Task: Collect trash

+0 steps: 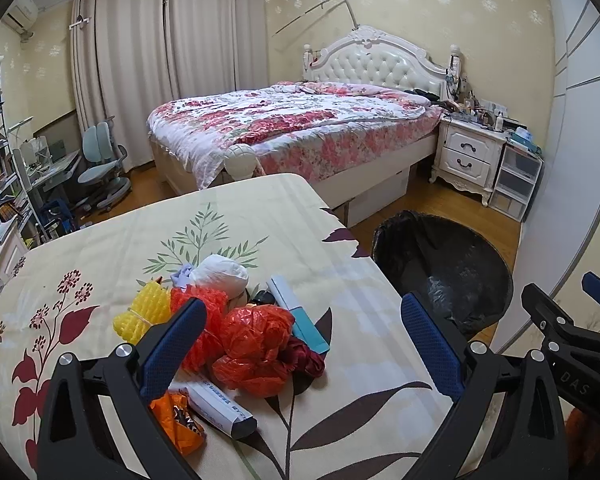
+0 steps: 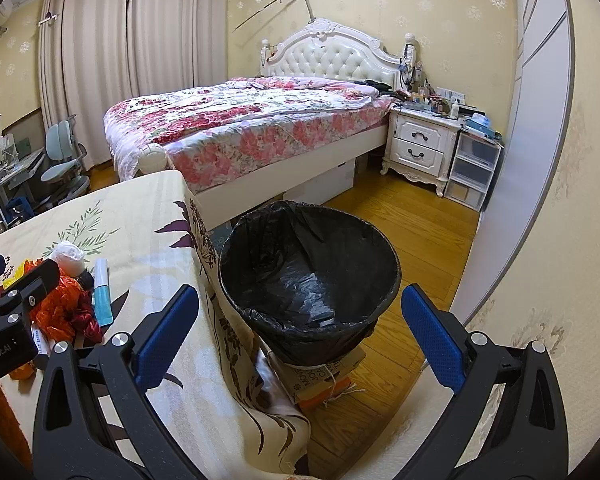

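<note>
Left gripper [image 1: 302,340] hides wrapper [image 1: 176,420] (partly).

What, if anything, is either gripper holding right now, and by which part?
Nothing is held. The left gripper is open above the orange plastic bag on the table, and the right gripper is open, empty, facing the black-lined trash bin.

We read "DAS" in pale letters on the black housing [image 1: 576,380] of the right gripper [image 1: 566,300], right of the left claw. The left gripper [image 2: 20,268], left of the right claw, bears "…nRobot.AI" on its housing [image 2: 0,354]. Between the right claw's fingers, a cardboard box [image 2: 320,372] shows letters starting "MOV"; we cannot read the rest. Blue print on the white carton [image 1: 220,404] beside the left finger stays illegible.
</note>
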A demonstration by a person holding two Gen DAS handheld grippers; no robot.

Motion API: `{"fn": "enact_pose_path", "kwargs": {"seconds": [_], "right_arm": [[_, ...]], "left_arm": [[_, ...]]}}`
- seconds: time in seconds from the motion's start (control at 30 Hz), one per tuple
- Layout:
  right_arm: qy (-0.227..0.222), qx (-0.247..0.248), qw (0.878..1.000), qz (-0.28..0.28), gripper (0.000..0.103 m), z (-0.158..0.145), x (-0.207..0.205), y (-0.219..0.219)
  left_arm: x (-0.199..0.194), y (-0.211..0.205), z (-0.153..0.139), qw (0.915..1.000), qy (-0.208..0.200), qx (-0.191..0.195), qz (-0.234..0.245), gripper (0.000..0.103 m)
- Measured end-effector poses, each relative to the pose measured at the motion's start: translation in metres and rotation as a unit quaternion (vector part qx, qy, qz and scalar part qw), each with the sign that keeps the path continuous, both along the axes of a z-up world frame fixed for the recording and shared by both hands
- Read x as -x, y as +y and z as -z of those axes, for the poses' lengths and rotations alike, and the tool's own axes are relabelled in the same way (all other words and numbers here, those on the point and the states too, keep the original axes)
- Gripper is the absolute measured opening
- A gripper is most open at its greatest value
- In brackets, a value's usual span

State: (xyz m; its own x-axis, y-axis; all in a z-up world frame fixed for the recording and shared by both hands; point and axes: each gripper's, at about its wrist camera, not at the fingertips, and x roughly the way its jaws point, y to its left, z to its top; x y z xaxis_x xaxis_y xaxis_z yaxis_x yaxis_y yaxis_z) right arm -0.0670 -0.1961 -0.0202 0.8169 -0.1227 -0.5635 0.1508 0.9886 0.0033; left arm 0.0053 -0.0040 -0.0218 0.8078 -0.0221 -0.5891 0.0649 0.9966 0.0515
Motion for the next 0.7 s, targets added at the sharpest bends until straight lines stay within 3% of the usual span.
{"fn": "enact_pose_path", "kwargs": {"seconds": [0.43, 0.7], "right_arm": [[0.004, 0.000, 1.000, -0.006, 0.099, 0.004, 0.004, 0.001], [0.009, -0.002, 1.000, -0.023, 0.096, 0.013, 0.000, 0.020]], "left_arm": [[0.005, 0.009, -0.005, 0.9999, 0.009, -0.006, -0.003, 0.097], [0.015, 0.047, -0.010, 0.9995, 0.017, 0.005, -0.028, 0.093]]}}
